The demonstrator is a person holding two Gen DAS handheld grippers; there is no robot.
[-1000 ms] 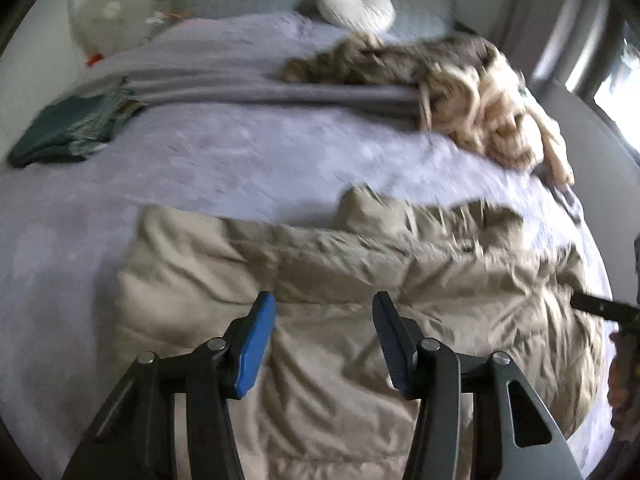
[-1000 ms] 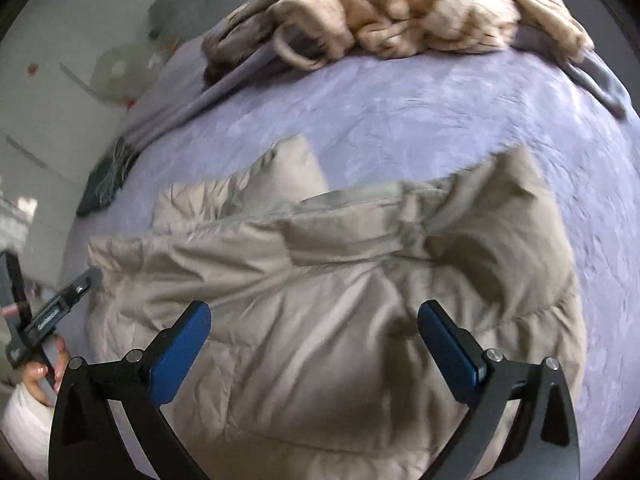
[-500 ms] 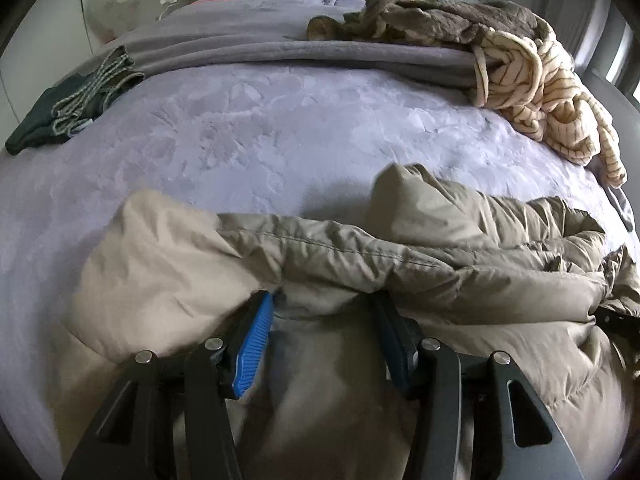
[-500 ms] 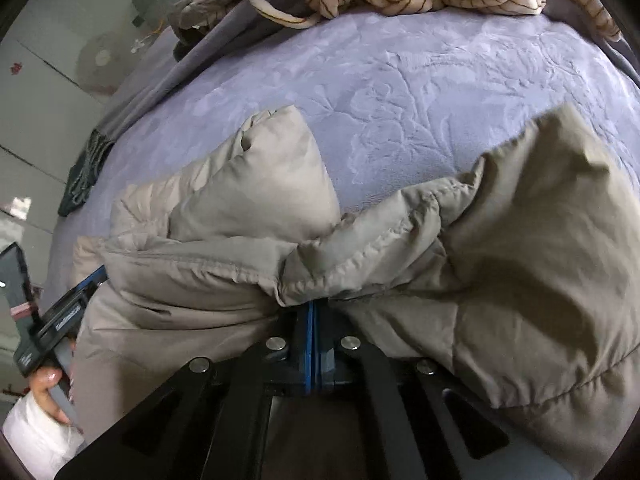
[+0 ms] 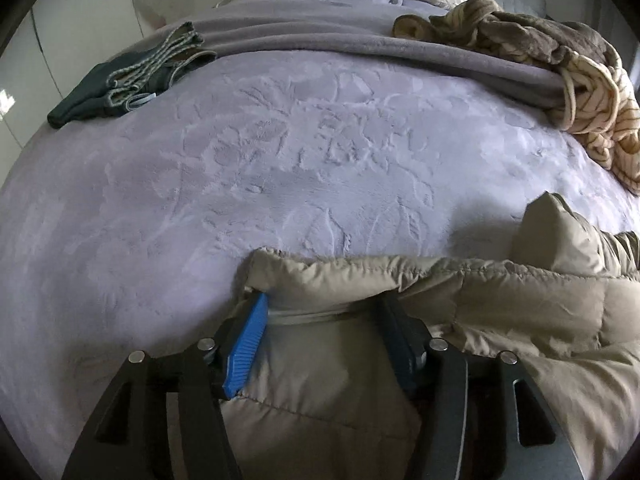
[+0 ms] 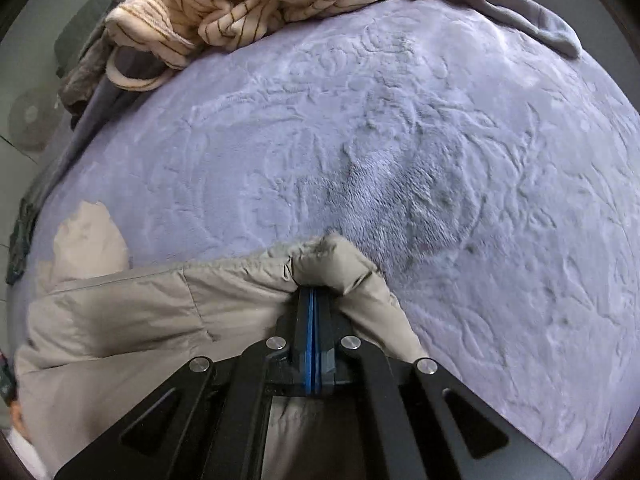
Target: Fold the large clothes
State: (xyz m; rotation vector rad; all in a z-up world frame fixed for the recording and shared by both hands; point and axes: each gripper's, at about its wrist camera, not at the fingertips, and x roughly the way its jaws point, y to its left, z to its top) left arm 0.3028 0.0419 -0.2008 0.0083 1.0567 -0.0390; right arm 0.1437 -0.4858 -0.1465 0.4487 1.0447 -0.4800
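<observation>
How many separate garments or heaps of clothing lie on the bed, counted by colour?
Beige: 1, the puffy jacket
Cream with brown stripes: 1, the striped heap
Brown: 1, the fleece heap
Dark green: 1, the folded piece
Total: 4

Left gripper angled steeply down, fingers opening around fabric; right gripper likewise pitched down, clamped tight.

jacket on bed, blanket behind
</observation>
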